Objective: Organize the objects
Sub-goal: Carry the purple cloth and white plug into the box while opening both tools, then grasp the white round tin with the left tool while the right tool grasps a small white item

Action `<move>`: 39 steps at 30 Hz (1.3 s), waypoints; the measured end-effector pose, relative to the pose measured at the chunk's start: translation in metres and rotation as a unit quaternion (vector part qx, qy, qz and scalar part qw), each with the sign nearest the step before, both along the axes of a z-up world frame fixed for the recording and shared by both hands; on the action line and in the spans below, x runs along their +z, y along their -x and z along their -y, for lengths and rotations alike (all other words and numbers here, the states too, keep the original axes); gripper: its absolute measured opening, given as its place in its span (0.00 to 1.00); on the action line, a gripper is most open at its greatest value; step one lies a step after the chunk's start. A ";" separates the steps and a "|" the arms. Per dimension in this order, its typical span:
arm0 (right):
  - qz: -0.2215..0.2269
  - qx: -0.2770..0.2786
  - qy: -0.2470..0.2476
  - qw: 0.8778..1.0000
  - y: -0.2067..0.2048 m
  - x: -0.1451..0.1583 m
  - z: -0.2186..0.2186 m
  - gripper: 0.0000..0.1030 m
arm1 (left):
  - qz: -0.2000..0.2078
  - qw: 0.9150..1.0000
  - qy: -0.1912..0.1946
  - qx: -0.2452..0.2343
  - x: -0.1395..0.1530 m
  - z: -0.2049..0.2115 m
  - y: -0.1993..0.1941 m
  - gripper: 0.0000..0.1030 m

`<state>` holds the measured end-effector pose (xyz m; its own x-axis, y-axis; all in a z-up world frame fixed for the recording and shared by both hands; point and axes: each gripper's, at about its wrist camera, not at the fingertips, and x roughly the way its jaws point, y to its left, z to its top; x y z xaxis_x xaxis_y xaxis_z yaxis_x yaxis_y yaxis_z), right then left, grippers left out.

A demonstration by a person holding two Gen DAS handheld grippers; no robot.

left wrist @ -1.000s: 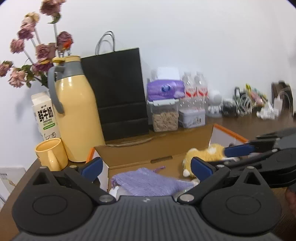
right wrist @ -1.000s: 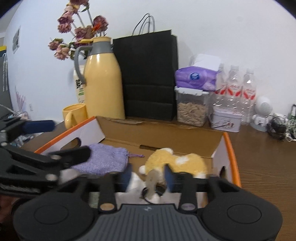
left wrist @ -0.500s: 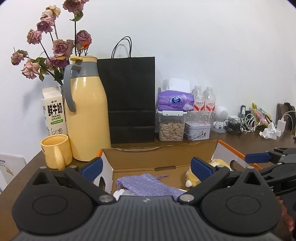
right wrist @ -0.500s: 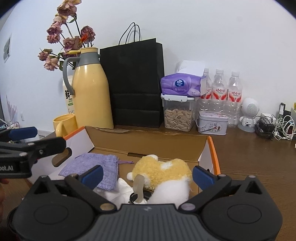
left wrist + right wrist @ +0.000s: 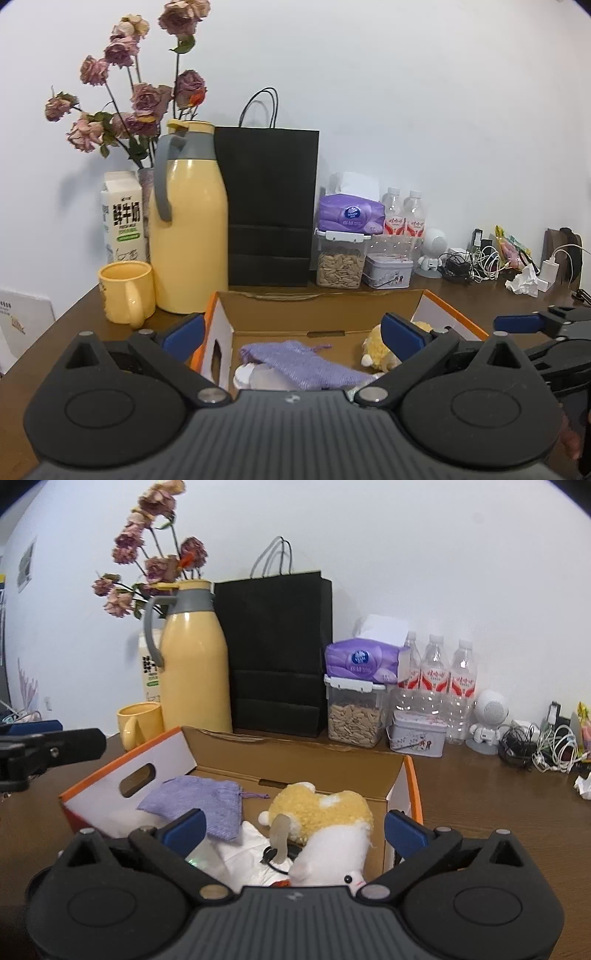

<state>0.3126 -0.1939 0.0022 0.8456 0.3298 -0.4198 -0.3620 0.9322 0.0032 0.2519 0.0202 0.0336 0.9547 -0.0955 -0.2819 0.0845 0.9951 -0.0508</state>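
An open cardboard box [image 5: 453, 317] [image 5: 295, 760] with orange edges stands on the brown table. Inside lie a purple drawstring pouch [image 5: 295, 358] [image 5: 195, 801], a yellow-and-white plush toy [image 5: 371, 341] [image 5: 325, 808] and white tissue [image 5: 247, 853]. My left gripper [image 5: 293, 334] hangs open over the box's near left side, nothing between its fingers. My right gripper [image 5: 294, 830] is open wide just above the plush toy, its pads clear of it. In the left wrist view one blue right fingertip [image 5: 517, 322] shows beyond the box's right edge.
Behind the box stand a yellow thermos jug [image 5: 188, 236], a yellow mug [image 5: 127, 291], a black paper bag [image 5: 271, 206], a milk carton [image 5: 123, 218] and dried roses [image 5: 147, 99]. Further right are a seed container [image 5: 354, 716], a tin [image 5: 417, 736], water bottles [image 5: 436, 675] and tangled cables [image 5: 550, 746].
My right jaws went from narrow around the plush toy's tag to wide open, and the toy lies free in the box. Both grippers drew back and rose a little.
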 end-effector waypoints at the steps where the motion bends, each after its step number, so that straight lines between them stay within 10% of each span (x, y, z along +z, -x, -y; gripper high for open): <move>1: 0.003 0.002 0.002 1.000 0.005 0.001 0.001 1.00 | -0.002 1.000 0.001 0.002 0.000 -0.002 0.003 1.00; 27: -0.089 0.000 0.059 0.994 0.061 -0.049 0.020 1.00 | -0.100 0.994 0.013 0.039 -0.044 -0.046 0.047 1.00; 39: -0.104 0.015 0.004 0.995 0.047 -0.052 0.005 0.50 | -0.110 0.993 0.038 0.031 -0.055 -0.053 0.045 1.00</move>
